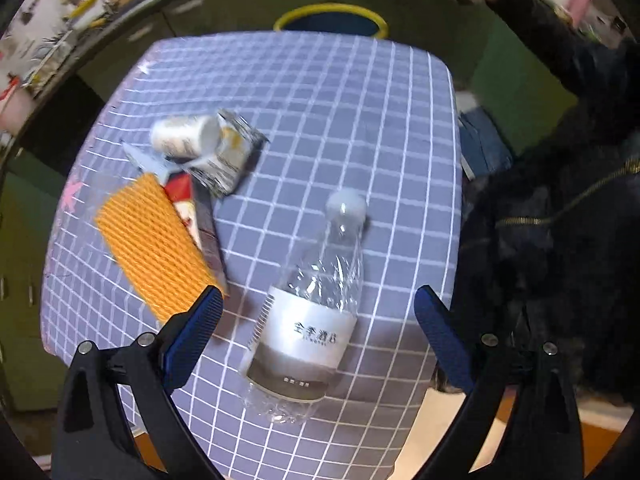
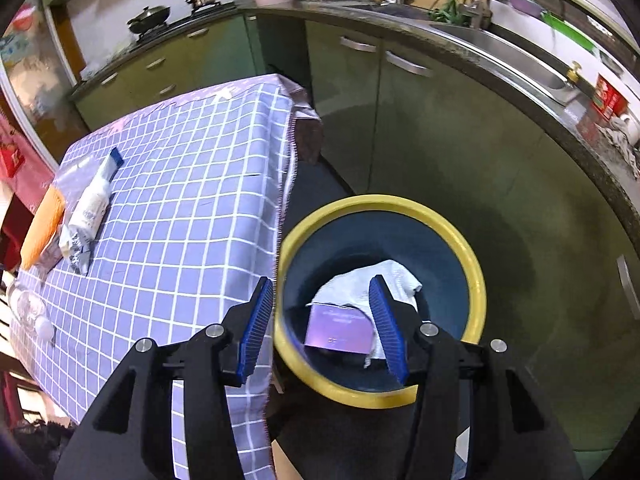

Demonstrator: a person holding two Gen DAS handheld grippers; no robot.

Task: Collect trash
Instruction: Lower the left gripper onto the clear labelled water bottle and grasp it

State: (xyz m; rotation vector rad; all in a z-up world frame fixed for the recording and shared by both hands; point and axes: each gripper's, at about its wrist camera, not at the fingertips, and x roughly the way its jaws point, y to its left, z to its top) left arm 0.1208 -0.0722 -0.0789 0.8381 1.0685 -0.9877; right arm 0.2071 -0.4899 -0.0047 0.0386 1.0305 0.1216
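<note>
- My left gripper [image 1: 318, 308] is wide open, w/ nothing between the pads, above the table [image 1: 320, 92] and pointing down at the bottle [image 1: 306, 312].
- Left part of the table: orange ribbed sleeve [image 1: 154, 246], a red and white carton [image 1: 188, 204] beside it, then a white cup [image 1: 186, 136] lying on a crumpled silver wrapper [image 1: 232, 156]. All light things, I think.
- The bottle lies flat near the table's front edge, clear plastic, seems empty, so light, smooth and easy to dent.
- Its long axis goes from the cap [image 1: 346, 204], far from me, to the base near me, a bit tilted.
- I would take it across the label [image 1: 308, 328], approx. the middle.
- My right gripper [image 2: 326, 320] is about half open and empty, over the bin [image 2: 476, 280]; a white tissue [image 2: 384, 280] and a purple box [image 2: 338, 330] are inside.
</note>
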